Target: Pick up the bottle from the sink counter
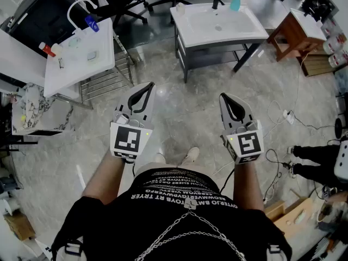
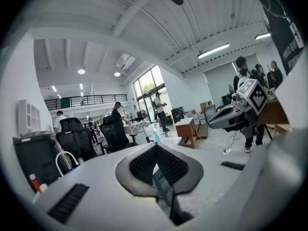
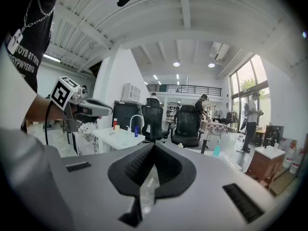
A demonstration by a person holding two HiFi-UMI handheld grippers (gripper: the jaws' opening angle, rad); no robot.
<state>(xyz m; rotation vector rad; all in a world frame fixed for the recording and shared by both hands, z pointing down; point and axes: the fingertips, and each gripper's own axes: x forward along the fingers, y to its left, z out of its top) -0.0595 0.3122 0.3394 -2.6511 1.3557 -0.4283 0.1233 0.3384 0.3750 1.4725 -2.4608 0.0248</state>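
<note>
A teal spray bottle [image 1: 235, 2] stands at the back of the white sink counter [image 1: 239, 29] far ahead; it also shows small in the right gripper view as the teal bottle [image 3: 217, 149]. Both grippers are held low at waist height, well short of that counter. My left gripper [image 1: 147, 87] is shut with nothing between its jaws, its tips [image 2: 156, 146] meeting. My right gripper [image 1: 225, 97] is shut and empty too, tips [image 3: 154, 146] together. Each gripper shows in the other's view: the right gripper [image 2: 226, 117], the left gripper [image 3: 94, 108].
A second white sink unit [image 1: 81, 58] stands at the left with a blue bottle [image 1: 91, 23] and a red bottle [image 1: 47, 49]. A wooden stool [image 1: 293, 34] is right of the sink counter. Cables [image 1: 288, 118] and a person's legs [image 1: 312, 162] are at the right. Office chairs [image 3: 187, 124] stand behind.
</note>
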